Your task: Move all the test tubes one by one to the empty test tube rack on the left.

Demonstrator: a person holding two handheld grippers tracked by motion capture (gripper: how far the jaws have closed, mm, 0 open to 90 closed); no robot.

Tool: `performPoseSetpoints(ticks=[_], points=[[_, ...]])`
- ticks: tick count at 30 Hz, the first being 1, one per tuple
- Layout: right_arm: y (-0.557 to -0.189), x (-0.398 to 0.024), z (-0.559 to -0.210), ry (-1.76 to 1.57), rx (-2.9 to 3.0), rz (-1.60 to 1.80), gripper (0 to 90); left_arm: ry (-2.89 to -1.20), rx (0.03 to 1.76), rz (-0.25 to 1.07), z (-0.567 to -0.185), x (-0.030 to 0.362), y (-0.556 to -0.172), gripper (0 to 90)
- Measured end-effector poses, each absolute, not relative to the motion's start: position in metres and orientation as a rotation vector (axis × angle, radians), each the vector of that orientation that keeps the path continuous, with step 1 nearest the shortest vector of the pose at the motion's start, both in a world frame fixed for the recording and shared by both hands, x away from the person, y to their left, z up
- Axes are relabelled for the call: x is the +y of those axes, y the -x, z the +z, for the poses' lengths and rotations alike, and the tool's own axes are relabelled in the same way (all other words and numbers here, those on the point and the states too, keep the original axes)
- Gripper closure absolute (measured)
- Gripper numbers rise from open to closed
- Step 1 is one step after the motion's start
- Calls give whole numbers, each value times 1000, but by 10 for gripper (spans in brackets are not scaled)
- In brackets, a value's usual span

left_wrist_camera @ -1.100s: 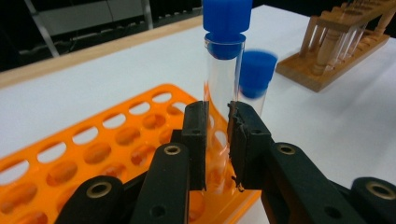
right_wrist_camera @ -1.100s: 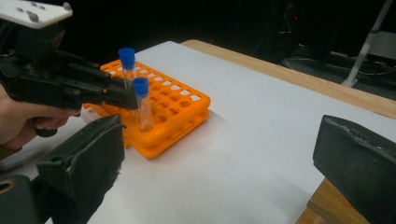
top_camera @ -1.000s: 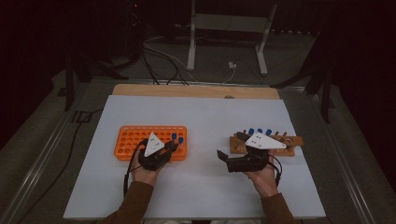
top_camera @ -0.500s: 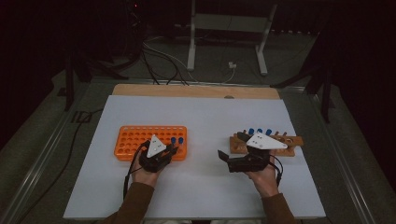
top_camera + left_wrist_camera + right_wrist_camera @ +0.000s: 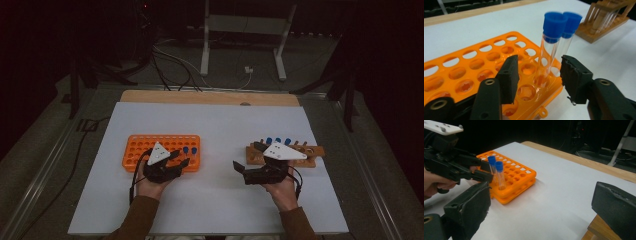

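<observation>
1. since a second ago: little change in place for the left hand-held gripper (image 5: 181, 161); jaws just been opening, now parted on either side of the nearer tube (image 5: 549, 47), pads clear of the glass, nothing pressed; no shift for the right hand-held gripper (image 5: 245, 167).
2. left hand-held gripper: released; seen in the high view at the near right corner of the orange rack (image 5: 135, 150), held in the left hand (image 5: 150, 185); in its own view, black pads (image 5: 509, 77) flanking the tube with a gap on both sides.
3. nearer tube: upright in a hole at the rack's corner, clear glass, blue cap; second tube (image 5: 567, 40) just behind it, also upright and blue-capped, caps nearly touching.
4. right hand-held gripper: released, jaws spread wide with nothing between them; held in the right hand (image 5: 282, 190), low over the white counter (image 5: 220, 125), just in front of the wooden rack (image 5: 312, 161).
5. wooden rack: on the right of the counter, well apart from the orange rack; several blue-capped tubes (image 5: 278, 140) standing in it.
6. right gripper view: orange rack with both tubes across the counter, left hand-held gripper reaching in at them from the left.
</observation>
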State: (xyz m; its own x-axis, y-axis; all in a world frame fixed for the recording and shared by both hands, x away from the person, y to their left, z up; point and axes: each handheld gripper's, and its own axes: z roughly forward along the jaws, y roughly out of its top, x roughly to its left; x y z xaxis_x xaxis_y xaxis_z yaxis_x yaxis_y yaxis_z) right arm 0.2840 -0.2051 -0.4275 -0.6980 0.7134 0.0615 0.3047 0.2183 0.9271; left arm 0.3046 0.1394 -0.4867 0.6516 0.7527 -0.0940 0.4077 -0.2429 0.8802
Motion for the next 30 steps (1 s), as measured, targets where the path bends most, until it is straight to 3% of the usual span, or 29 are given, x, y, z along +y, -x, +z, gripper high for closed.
performPoseSetpoints(ticks=[12, 30], points=[[-288, -214, -425, -979, 2089, 1463, 22, -1819, 954, 488, -471, 158, -294, 13], [-297, -247, -420, -1060, 2016, 1392, 22, -1756, 949, 498, -465, 172, -286, 16]])
